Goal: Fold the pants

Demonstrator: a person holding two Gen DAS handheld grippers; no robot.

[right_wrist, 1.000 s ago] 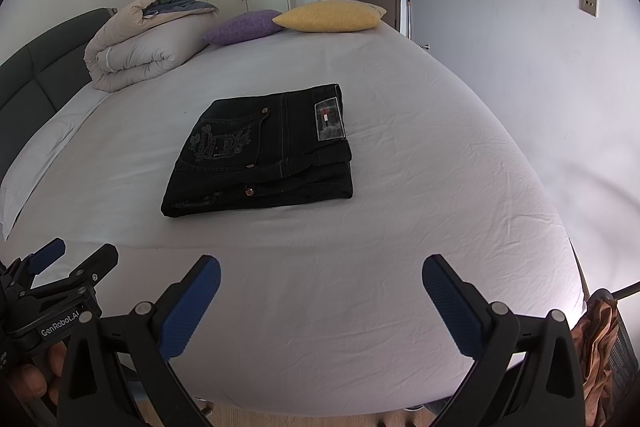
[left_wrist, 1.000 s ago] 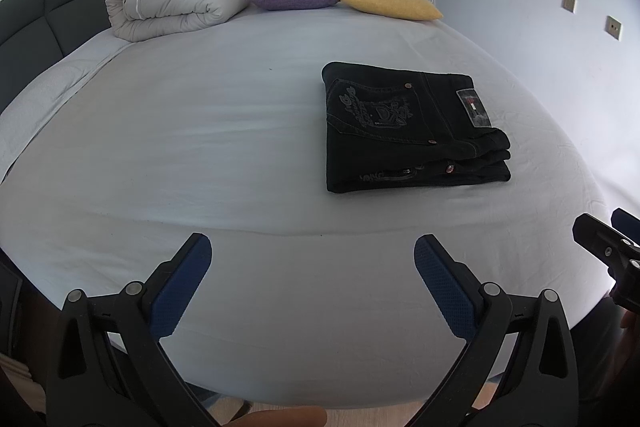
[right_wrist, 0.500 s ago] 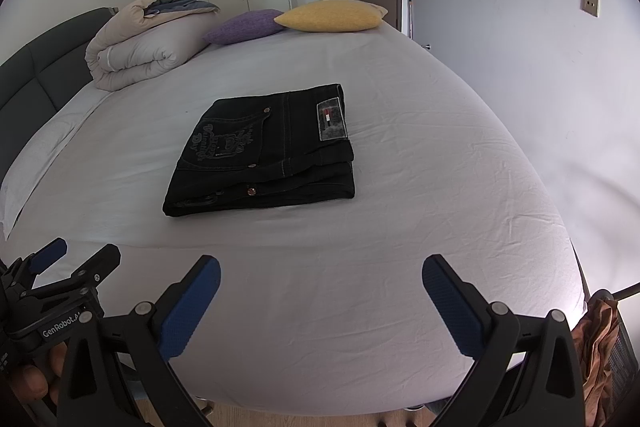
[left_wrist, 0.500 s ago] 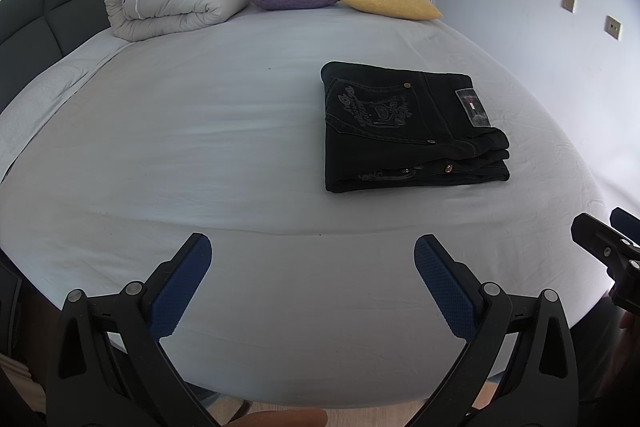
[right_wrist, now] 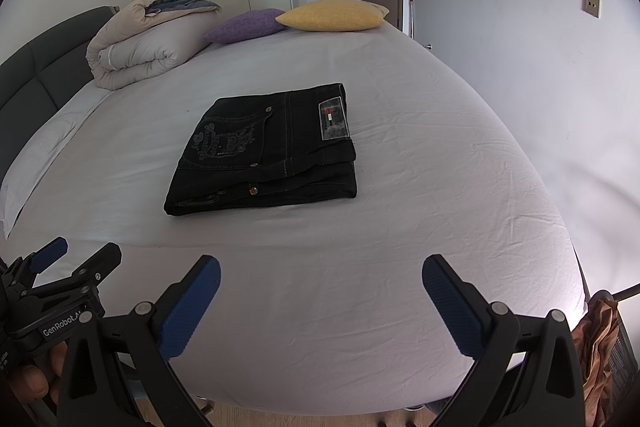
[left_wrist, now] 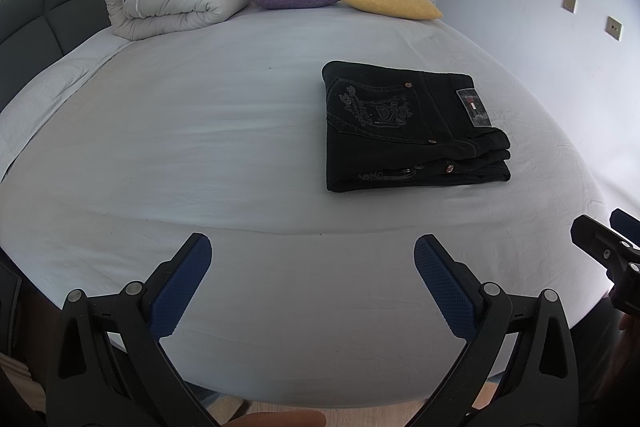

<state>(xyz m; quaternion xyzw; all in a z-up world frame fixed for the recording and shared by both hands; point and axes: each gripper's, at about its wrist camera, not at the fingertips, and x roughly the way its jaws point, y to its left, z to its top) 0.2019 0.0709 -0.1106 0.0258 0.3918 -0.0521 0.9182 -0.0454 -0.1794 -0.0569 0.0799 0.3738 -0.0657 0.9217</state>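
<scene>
Very little differs from a second ago. In the left wrist view the folded pants [left_wrist: 414, 129] sit a touch lower and further left in frame than before, and the right claw's [left_wrist: 612, 247] tip at the right edge has crept slightly left and up. In the right wrist view the pants [right_wrist: 266, 151] have drifted slightly right and down, and the left claw [right_wrist: 76, 259] at the lower left shows marginally higher.

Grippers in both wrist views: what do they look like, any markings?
Both match: the left gripper and right gripper have black angular plastic frames with silver pivot screws and blue textured finger pads. White "GenRobot.AI" lettering marks the left gripper's body in the right wrist view.
</scene>
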